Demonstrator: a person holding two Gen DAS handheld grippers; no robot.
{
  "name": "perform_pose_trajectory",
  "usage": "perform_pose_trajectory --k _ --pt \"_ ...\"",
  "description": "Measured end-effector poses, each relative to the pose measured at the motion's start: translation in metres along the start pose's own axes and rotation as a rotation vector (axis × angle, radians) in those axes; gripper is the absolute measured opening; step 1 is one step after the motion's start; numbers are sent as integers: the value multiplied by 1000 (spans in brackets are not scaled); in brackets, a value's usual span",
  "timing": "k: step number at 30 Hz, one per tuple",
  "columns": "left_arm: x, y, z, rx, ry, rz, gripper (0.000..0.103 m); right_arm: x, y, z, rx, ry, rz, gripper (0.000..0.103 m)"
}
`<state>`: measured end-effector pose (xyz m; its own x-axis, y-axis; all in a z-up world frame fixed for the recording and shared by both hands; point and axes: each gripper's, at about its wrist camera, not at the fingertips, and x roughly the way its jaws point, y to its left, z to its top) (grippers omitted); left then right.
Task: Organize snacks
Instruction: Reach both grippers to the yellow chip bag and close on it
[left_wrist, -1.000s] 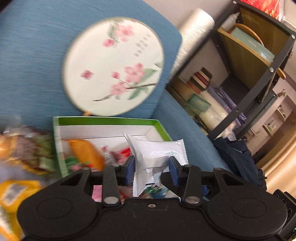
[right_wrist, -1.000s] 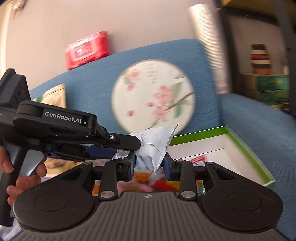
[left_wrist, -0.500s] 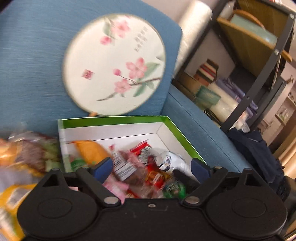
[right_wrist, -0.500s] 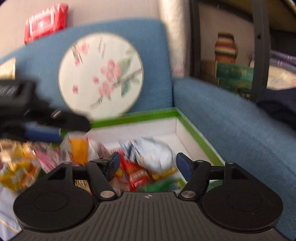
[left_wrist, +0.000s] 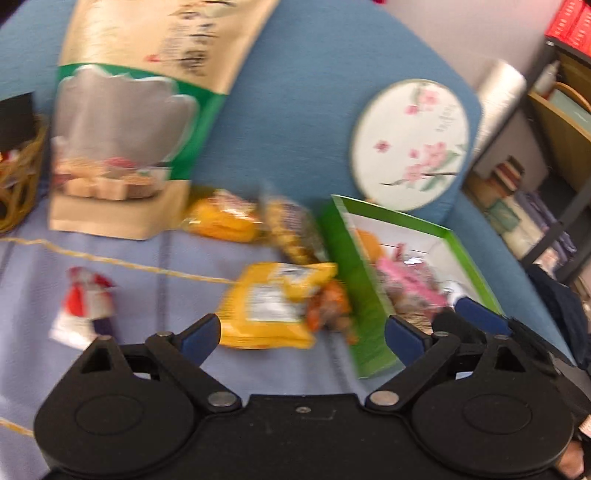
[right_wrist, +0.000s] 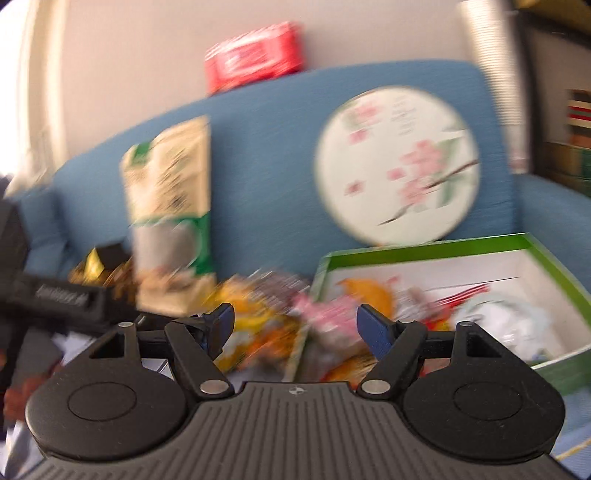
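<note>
Snacks lie scattered ahead of both grippers; the left gripper (left_wrist: 303, 334) has its jaws spread wide with nothing between them, a yellow packet (left_wrist: 275, 304) just beyond its fingertips on the pale blue cloth (left_wrist: 155, 295); the green-rimmed box (left_wrist: 360, 295) sits ahead to its right, half filled with wrappers; the right gripper (right_wrist: 301, 325) is likewise fully apart and empty, the box ahead and right of it, a white pouch (right_wrist: 506, 325) inside, a tall green-and-cream bag (right_wrist: 170, 210) ahead to its left.
</note>
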<state>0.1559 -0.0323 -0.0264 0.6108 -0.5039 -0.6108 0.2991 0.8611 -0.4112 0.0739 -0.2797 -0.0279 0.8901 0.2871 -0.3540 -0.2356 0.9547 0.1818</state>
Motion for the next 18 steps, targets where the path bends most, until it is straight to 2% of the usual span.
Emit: perform_pose_trajectory --k 2,7,11,12,13,14,15,18 --pt "0 10 1 -12 -15 18 103 6 10 -5 -31 31 21 103" --pt "19 14 12 -49 -30 -2 103 13 18 -11 -54 78 60 102" --pt "43 7 20 -15 -25 15 103 15 17 -14 -58 96 78 102" --pt "48 8 20 -15 -13 13 100 15 18 -14 -61 99 84 102" --pt "51 10 19 -19 9 2 85 16 19 -15 -65 104 92 102" --pt "54 11 16 -21 36 -2 54 17 20 -16 -67 110 102 102" --pt "56 12 13 -20 70 -11 45 18 21 -17 -67 117 111 102" --pt "45 15 -4 -29 123 -62 43 21 26 -19 -73 142 145 102"
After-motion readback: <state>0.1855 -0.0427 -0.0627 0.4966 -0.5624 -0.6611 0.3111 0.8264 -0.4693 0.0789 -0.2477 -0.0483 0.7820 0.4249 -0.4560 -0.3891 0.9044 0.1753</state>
